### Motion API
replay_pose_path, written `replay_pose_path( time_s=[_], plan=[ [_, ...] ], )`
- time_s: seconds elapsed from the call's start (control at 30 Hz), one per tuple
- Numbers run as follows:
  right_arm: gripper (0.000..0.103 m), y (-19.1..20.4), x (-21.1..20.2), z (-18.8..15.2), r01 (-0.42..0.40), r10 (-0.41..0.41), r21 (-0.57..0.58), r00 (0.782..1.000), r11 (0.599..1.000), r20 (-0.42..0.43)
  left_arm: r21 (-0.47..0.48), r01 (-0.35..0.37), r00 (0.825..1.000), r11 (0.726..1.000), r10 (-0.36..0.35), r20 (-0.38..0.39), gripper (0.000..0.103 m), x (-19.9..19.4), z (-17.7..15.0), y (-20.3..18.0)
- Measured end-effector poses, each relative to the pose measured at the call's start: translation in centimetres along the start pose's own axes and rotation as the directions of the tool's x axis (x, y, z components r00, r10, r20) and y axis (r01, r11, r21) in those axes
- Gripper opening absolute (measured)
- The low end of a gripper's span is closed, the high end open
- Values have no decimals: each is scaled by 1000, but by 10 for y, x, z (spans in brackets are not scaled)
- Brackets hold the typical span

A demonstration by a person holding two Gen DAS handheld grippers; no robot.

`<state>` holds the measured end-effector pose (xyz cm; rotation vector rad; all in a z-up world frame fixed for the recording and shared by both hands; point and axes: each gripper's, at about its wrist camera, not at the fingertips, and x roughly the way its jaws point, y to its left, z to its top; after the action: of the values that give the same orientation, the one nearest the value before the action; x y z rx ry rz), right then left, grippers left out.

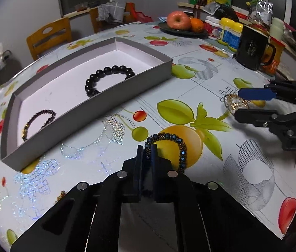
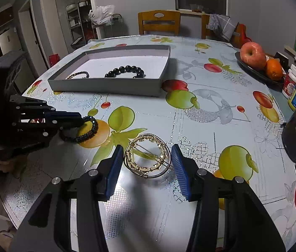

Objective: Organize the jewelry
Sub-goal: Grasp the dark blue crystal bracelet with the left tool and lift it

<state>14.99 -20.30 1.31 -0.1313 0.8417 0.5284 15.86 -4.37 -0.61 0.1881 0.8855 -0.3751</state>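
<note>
Fingers of the left gripper are pinching the near side of the dark beaded bracelet, pressed almost together on its beads. Across from them, the right gripper is holding its blue pads spread on either side of the gold bangles, which are lying flat on the tablecloth, not visibly squeezed. Beyond both bracelets, the grey box is sitting with a black bead bracelet and a thin dark bracelet already inside. Judging by this, the lift should be going straight up first, so the beads are clearing the box's near wall before moving over it. The right pads should be closing evenly, or the thin rings may skid away.
</note>
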Motion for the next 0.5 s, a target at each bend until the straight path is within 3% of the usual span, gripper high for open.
replay_pose_path(
  time_s=[0.2,0.5],
  plan=[
    [47,3,10,-6,0,-1,-14,999,1000,-53,-5,15,1000,1000,-15,0,8,-5,-5,1],
    [49,11,9,-6,-1,0,-34,999,999,-47,-21,16,1000,1000,-15,25,8,-17,-9,7]
  ],
)
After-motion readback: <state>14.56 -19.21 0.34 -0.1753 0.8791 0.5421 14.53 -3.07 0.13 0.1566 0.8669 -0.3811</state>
